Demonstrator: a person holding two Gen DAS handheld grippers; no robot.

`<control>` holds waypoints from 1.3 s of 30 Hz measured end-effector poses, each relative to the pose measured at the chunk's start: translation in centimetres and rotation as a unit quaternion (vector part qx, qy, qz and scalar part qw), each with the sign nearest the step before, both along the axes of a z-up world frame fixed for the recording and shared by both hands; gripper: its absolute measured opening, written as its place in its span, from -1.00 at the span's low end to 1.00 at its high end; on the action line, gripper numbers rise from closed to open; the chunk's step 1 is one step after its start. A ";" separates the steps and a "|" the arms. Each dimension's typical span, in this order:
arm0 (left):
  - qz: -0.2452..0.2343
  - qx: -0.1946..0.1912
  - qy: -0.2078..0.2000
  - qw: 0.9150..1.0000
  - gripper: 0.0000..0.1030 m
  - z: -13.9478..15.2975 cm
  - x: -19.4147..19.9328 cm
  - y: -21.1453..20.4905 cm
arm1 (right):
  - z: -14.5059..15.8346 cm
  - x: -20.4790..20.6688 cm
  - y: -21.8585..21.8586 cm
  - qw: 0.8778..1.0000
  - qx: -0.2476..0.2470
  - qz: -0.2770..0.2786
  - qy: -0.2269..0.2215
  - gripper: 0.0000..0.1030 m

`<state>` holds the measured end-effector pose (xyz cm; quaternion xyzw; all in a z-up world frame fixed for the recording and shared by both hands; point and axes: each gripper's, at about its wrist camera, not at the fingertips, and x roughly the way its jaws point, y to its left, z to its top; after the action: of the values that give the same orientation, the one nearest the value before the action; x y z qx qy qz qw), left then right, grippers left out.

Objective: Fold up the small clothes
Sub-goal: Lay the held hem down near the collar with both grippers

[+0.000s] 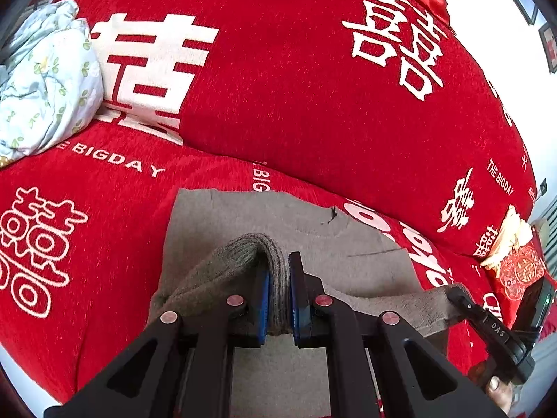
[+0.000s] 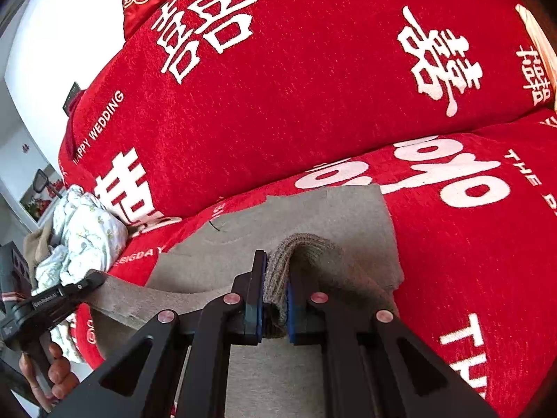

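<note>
Left wrist view: both grippers pinch the ribbed hem of a grey sweater lying on a red sofa cover.

Left gripper is clamped tight on a fold of hem, lifted above the flat sweater body. Right gripper is likewise closed on the hem at the other side, the knit bunched between its blue pads. Sweater lies spread on the seat, neckline toward the backrest. A pale floral bundle sits well apart at the left end. Red cushion rests at the right end.
</note>
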<state>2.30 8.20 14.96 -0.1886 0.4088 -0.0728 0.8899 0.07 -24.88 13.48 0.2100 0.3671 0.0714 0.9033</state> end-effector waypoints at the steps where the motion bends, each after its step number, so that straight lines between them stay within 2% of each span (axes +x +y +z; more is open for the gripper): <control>1: 0.001 0.004 0.000 1.000 -0.79 0.1 0.0 0.0 | 0.2 0.1 -0.2 1.000 0.009 -0.002 -0.003 -0.80; 7: 0.003 0.020 -0.012 1.000 -0.79 2.0 -1.4 -0.1 | 2.6 0.0 -1.3 0.999 0.025 0.005 -0.020 -0.80; 13: -0.002 0.029 -0.034 0.999 -0.79 4.1 -2.6 -1.0 | 5.0 -0.8 -0.8 0.999 -0.014 0.026 -0.032 -0.80; 23: -0.003 0.030 -0.021 0.999 -0.79 3.4 -1.9 -1.3 | 4.5 -0.9 -0.6 0.999 -0.036 0.020 -0.025 -0.80; 39: 0.008 0.021 0.025 0.999 -0.79 -0.3 3.4 -0.4 | 2.1 4.6 0.1 0.999 -0.044 0.014 0.013 -0.80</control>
<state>5.69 7.84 14.64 -0.1751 0.4304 -0.0524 0.8839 4.70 -24.77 15.59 0.1661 0.3849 0.0655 0.9055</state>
